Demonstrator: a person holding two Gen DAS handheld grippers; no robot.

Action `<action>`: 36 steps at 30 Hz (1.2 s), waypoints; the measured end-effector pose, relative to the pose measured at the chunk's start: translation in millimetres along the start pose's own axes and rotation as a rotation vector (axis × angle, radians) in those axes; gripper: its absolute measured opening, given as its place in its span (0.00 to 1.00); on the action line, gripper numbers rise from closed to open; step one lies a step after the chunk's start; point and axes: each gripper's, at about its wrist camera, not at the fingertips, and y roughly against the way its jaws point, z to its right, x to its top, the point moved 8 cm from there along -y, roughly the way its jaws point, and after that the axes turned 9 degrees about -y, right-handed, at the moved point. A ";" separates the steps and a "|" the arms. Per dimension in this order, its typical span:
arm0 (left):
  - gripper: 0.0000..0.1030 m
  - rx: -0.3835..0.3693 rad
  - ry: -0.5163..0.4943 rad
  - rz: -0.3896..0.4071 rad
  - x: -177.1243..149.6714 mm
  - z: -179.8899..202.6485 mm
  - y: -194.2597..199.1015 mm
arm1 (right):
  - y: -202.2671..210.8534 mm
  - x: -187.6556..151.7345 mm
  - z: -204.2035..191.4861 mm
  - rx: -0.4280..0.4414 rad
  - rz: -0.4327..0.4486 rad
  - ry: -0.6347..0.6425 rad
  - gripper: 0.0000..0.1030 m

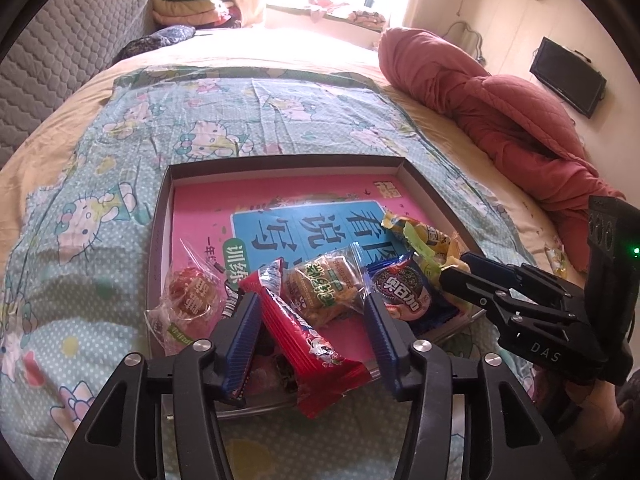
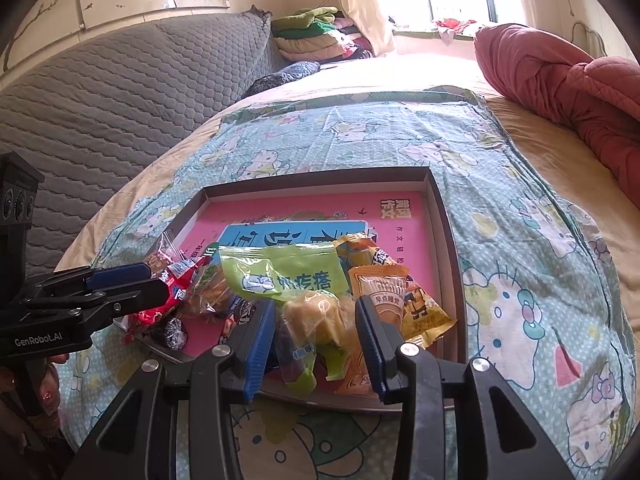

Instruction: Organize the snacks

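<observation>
Green packet [image 2: 280, 280] only right-view.

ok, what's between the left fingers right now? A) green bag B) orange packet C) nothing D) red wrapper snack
D: the red wrapper snack lies between the left gripper fingers, over the near edge of the tray; the fingers stand apart from it.

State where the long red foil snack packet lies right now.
In the left wrist view, the long red foil snack packet lies over the near edge of the shallow cardboard tray, between the left gripper's open blue pads.
</observation>
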 end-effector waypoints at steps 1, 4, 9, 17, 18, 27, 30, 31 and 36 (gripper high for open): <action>0.57 -0.003 -0.001 0.004 0.9 0.6 1.1 | 0.0 0.3 0.6 0.000 0.001 0.000 0.40; 0.60 0.000 -0.006 0.008 2.2 1.7 2.8 | -0.5 0.5 1.1 0.005 -0.001 -0.002 0.42; 0.63 0.011 -0.017 0.008 2.8 3.2 4.4 | 0.8 2.6 1.9 0.009 0.006 -0.006 0.44; 0.68 0.033 -0.006 0.022 5.3 0.8 12.6 | 5.3 3.8 3.2 0.000 0.012 -0.008 0.48; 0.69 0.036 -0.004 0.024 5.3 0.8 13.7 | 6.5 3.9 2.7 -0.001 0.015 -0.009 0.49; 0.75 0.073 0.002 0.041 5.2 2.2 25.9 | 14.5 8.5 8.6 -0.013 0.036 -0.029 0.55; 0.77 0.077 0.009 0.034 2.6 2.8 28.0 | 15.9 10.0 9.3 -0.017 0.040 -0.034 0.59; 0.77 0.081 0.009 0.032 1.7 3.0 28.7 | 17.0 10.0 10.2 -0.018 0.043 -0.035 0.59; 0.78 0.102 0.021 0.023 -2.2 2.8 33.4 | 25.8 13.9 11.9 -0.030 0.074 -0.041 0.65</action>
